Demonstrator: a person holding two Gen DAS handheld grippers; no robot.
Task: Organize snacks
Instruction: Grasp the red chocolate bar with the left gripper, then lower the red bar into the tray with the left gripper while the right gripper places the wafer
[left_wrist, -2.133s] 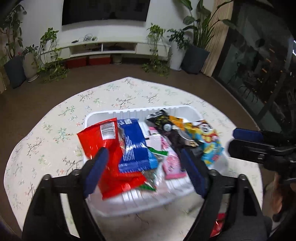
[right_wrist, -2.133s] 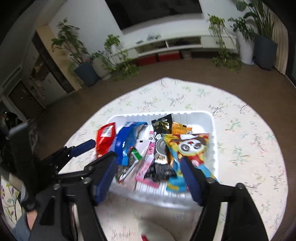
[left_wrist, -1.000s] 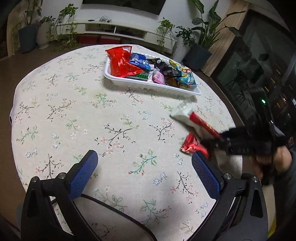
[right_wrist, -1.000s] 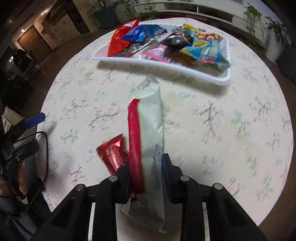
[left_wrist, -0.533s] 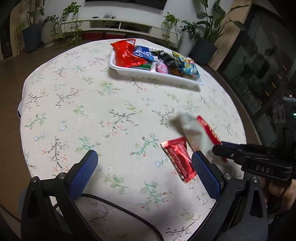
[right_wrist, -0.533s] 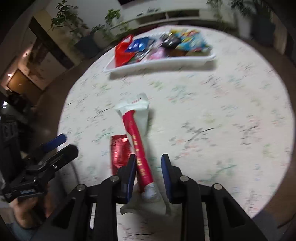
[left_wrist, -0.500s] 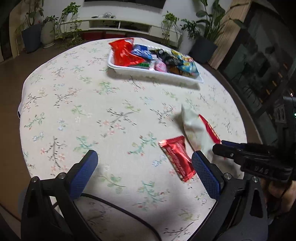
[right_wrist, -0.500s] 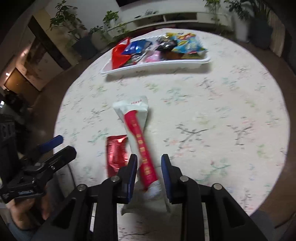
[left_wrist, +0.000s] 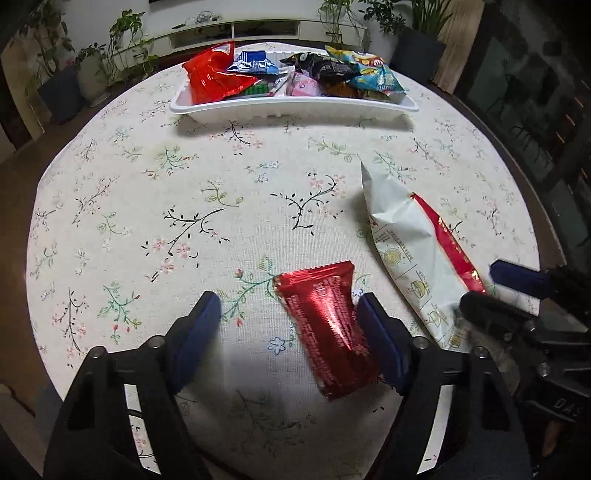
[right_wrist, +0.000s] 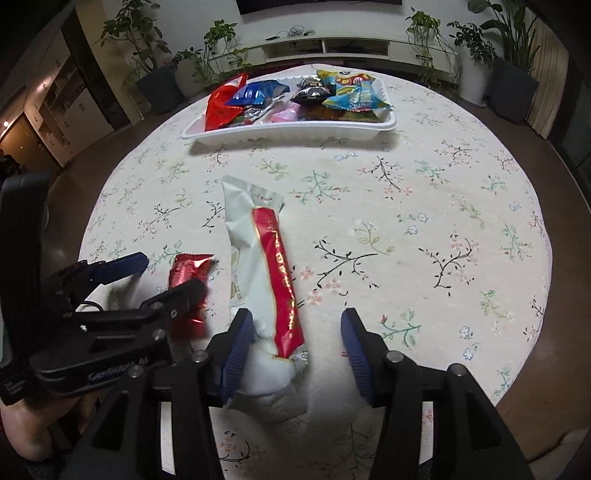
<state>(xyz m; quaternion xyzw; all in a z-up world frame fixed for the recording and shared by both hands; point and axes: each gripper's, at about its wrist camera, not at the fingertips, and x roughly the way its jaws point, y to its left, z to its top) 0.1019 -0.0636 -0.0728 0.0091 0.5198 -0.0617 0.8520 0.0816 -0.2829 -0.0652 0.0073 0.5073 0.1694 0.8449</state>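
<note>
- Right gripper: half a second ago its jaws were pinched on the white-and-red packet; now they stand wide apart, holding nothing, the left finger beside the packet's near end at lower centre. The packet lies released on the bench.
- Left gripper: jaws wide open, holding nothing, the red foil packet lying between the fingers, close against the right one.
- Judgement: both packets remain outside the tray, top centre, well apart.

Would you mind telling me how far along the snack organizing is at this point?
Done: several packets already sit in the white tray. In hand: nothing; the left gripper and right gripper are both open. Left: the red foil packet and the long white packet lie loose on the tablecloth, outside the tray.
</note>
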